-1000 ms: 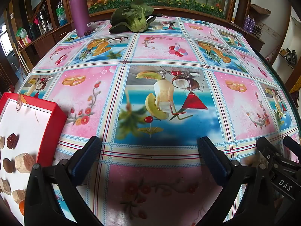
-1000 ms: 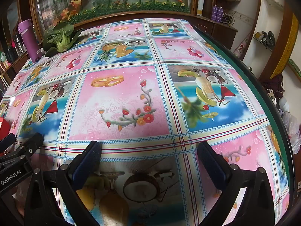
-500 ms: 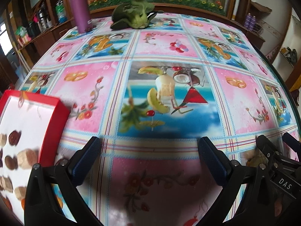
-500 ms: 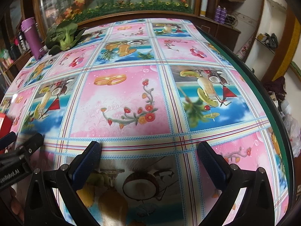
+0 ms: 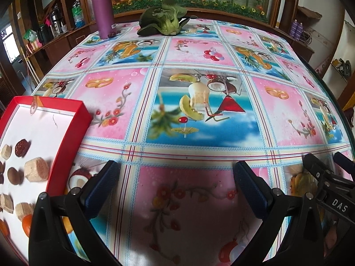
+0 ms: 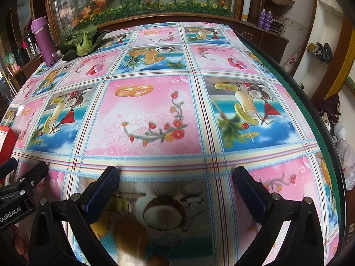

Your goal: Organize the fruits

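A red-rimmed box (image 5: 73,137) with a white floor lies at the left of the left wrist view. It holds several small pieces: a dark red round fruit (image 5: 21,148), a tan chunk (image 5: 36,169), a brown ball (image 5: 13,175) and an orange fruit (image 5: 27,225). My left gripper (image 5: 176,182) hovers open over the patterned tablecloth, just right of the box, with nothing between its fingers. My right gripper (image 6: 176,182) is open too, empty, above the cloth further right. A corner of the red box (image 6: 6,136) shows at the left edge of the right wrist view.
A purple flask (image 5: 104,8) and a green leafy vegetable (image 5: 164,21) stand at the table's far side. The right gripper's body (image 5: 328,190) sits at the left view's right edge. The table's green rim (image 6: 310,115) curves along the right. Shelves surround the table.
The left gripper has drawn back and shifted a little, so more of the red box and its pieces shows. The right view has barely moved. Both grippers stay open.
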Demonstrator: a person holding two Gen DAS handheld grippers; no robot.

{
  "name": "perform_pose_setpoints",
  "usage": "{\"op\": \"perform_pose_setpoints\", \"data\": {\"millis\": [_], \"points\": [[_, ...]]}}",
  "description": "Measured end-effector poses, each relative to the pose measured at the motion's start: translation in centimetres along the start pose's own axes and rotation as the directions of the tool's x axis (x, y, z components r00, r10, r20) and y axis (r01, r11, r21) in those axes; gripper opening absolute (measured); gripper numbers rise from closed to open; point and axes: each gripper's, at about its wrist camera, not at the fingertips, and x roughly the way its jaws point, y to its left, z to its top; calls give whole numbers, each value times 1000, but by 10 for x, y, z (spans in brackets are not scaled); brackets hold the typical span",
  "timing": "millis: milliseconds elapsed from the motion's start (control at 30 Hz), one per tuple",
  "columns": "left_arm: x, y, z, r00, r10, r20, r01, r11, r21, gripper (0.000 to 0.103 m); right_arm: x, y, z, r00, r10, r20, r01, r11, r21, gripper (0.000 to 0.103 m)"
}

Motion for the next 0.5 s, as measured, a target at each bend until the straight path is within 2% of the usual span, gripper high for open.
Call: {"op": "perform_pose_setpoints", "data": {"millis": [500], "points": [[-1,0,-2,1000,1,2,-1,1000,-2,103,-2,-2,-5,1000,1,4,-1,1000,6,103]]}}
